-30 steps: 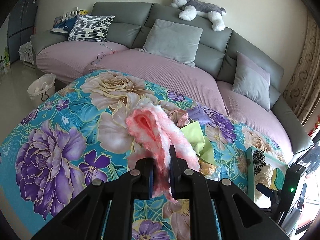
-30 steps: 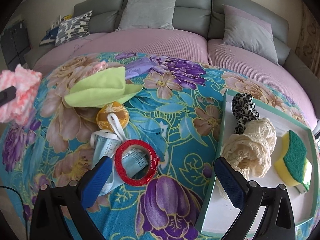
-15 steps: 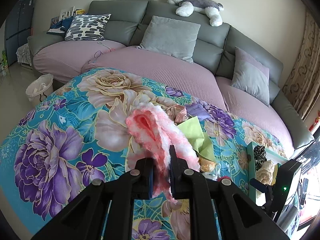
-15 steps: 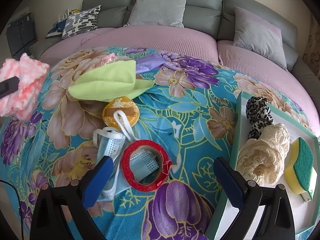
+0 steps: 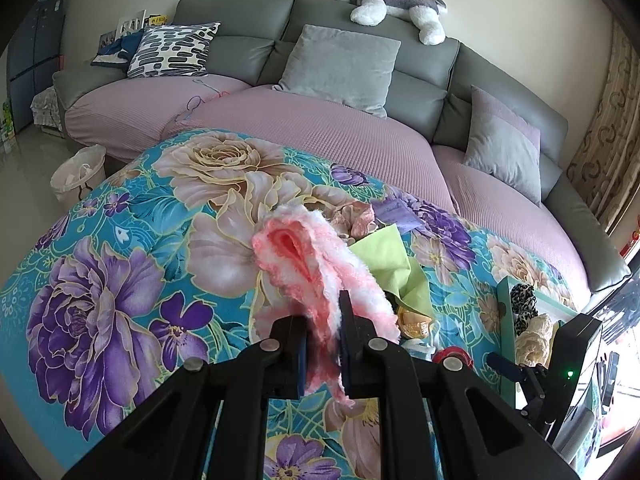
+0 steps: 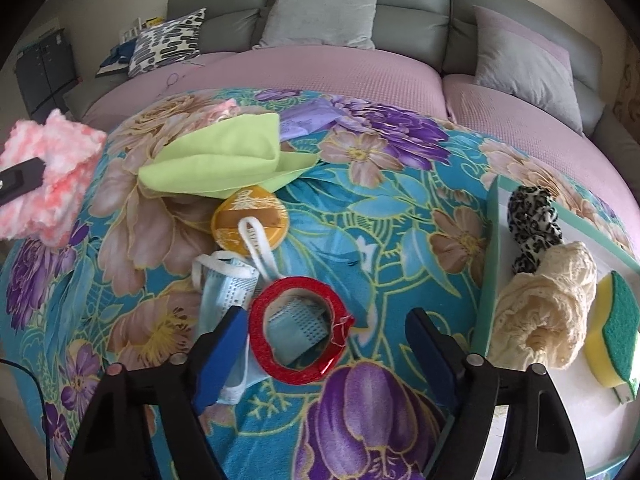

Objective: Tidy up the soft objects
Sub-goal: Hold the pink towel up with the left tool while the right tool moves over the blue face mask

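Note:
A fluffy pink-and-white cloth (image 5: 304,256) hangs above the flowered blanket (image 5: 120,264), and my left gripper (image 5: 322,320) is shut on it. The same cloth (image 6: 52,176) shows at the left edge of the right wrist view. My right gripper (image 6: 326,320) hovers low over a red tape ring (image 6: 296,282) that lies on a blue face mask (image 6: 224,292). Its jaws are closing with the ring between them; the left pad is close to the ring's rim and the right pad stands well apart from it.
A lime-green cloth (image 6: 224,160) and an orange round pad (image 6: 248,216) lie beyond the mask. At the right, a teal-rimmed tray (image 6: 486,272) holds a leopard-print scrunchie (image 6: 532,216), a cream lace cloth (image 6: 544,312) and a yellow-green sponge (image 6: 612,332). A sofa with cushions (image 5: 340,64) stands behind.
The right gripper's jaws have narrowed around the red ring, and the ring and mask now sit nearer in its view. The left gripper still holds the pink cloth in the same place.

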`<state>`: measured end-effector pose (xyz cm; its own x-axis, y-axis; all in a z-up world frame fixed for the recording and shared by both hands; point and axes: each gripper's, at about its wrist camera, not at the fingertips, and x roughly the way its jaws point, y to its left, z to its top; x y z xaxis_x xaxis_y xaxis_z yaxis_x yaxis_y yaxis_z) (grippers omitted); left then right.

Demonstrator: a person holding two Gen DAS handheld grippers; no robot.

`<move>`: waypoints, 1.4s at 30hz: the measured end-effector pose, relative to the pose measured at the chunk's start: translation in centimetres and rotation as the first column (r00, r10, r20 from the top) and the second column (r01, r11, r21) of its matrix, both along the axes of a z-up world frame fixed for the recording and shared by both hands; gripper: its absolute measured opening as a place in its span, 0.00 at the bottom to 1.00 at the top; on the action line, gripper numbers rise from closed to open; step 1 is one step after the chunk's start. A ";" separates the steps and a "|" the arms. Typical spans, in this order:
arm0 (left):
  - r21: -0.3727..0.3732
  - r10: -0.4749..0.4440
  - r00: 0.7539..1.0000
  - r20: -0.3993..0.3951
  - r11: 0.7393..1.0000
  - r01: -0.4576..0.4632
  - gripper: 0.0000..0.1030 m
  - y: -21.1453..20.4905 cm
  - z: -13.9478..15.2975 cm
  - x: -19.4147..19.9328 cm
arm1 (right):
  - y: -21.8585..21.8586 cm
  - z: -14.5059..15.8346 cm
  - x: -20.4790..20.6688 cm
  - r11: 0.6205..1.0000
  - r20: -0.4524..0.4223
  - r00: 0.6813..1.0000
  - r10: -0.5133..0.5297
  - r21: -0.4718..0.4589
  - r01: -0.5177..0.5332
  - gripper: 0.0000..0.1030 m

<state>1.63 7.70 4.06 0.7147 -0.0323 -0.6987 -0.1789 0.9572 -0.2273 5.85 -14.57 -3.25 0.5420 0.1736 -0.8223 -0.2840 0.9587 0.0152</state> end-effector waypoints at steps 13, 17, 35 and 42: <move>0.000 -0.006 1.000 -0.011 1.000 0.006 0.13 0.0 -0.3 0.2 | 0.6 -0.5 0.1 0.999 -0.036 0.999 0.017 0.029 -0.016 0.64; 0.002 -0.009 1.000 -0.014 1.000 0.009 0.13 -0.1 -0.3 0.2 | 0.5 -0.6 0.1 0.998 -0.046 0.999 0.023 0.059 -0.020 0.58; 0.035 0.014 0.998 0.057 0.999 -0.016 0.13 -0.4 1.5 -0.7 | -2.3 2.9 -0.7 0.987 0.034 0.999 -0.033 0.161 0.027 0.56; 0.044 0.003 0.999 0.054 0.999 -0.005 0.13 -1.0 1.5 -0.5 | -3.9 5.0 -1.3 0.975 0.089 0.993 -0.073 0.218 0.052 0.56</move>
<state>1.18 6.69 5.56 0.7513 0.0007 -0.6600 -0.1715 0.9658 -0.1943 4.56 -18.50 1.77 0.6319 0.3037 -0.7131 -0.2337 0.9519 0.1983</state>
